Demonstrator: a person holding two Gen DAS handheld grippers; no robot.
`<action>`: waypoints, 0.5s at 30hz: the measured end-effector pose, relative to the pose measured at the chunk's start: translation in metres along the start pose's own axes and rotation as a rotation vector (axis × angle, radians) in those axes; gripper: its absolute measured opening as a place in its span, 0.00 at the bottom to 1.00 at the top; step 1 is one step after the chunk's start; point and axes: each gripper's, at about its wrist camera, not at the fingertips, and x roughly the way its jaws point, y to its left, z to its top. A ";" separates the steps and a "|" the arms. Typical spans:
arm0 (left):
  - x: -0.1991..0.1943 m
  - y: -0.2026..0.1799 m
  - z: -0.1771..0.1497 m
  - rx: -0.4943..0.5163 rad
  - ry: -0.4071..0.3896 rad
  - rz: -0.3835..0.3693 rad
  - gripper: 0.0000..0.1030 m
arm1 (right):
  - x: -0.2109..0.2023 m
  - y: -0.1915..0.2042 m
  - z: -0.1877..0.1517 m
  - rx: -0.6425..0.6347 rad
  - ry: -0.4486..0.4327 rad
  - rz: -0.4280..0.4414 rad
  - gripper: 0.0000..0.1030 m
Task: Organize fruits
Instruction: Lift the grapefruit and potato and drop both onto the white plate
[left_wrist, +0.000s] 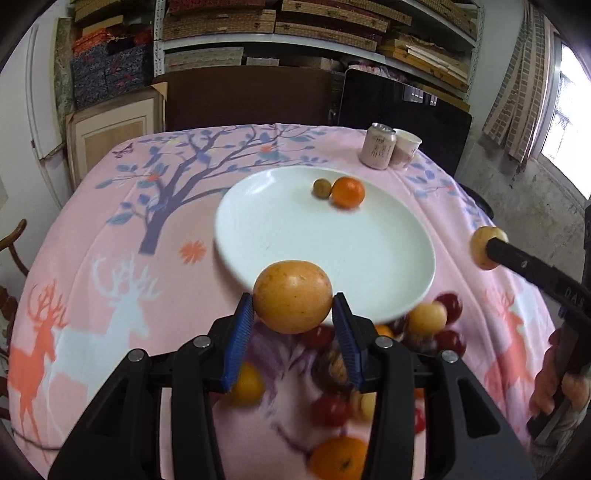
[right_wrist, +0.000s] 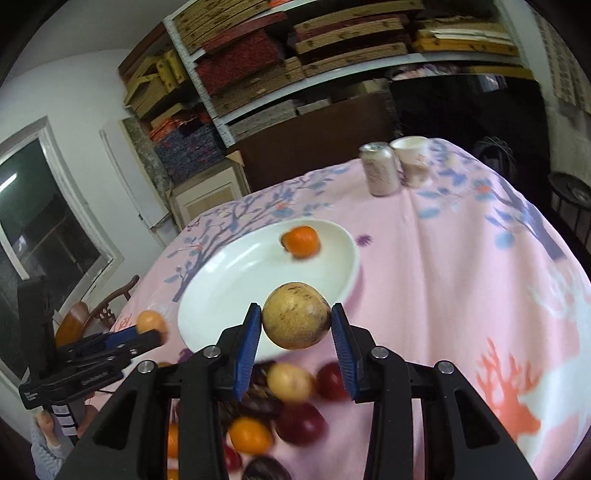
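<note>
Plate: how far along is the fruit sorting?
Done: an orange and a small brownish fruit sit on the white plate. In hand: left gripper and right gripper each clamp a yellow fruit. Left: the pile of red, yellow and orange fruit on the cloth.

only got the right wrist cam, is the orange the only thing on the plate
Observer: No. The left wrist view shows a small olive-brown fruit right beside the orange on the white plate.
Operator: ok and is the left gripper actually clamped on its fruit
Observer: Yes. Seen from its own camera, the left gripper has both blue pads pressed against the sides of a round yellow fruit, clear of the cloth.
</note>
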 end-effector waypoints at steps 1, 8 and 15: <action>0.011 0.000 0.009 -0.015 0.011 -0.003 0.42 | 0.011 0.005 0.004 -0.012 0.008 0.005 0.38; 0.054 0.004 0.017 -0.029 0.071 -0.005 0.42 | 0.058 0.021 -0.004 -0.088 0.077 -0.023 0.38; 0.047 0.005 0.017 -0.037 0.039 -0.009 0.58 | 0.049 0.013 -0.003 -0.074 0.030 -0.040 0.53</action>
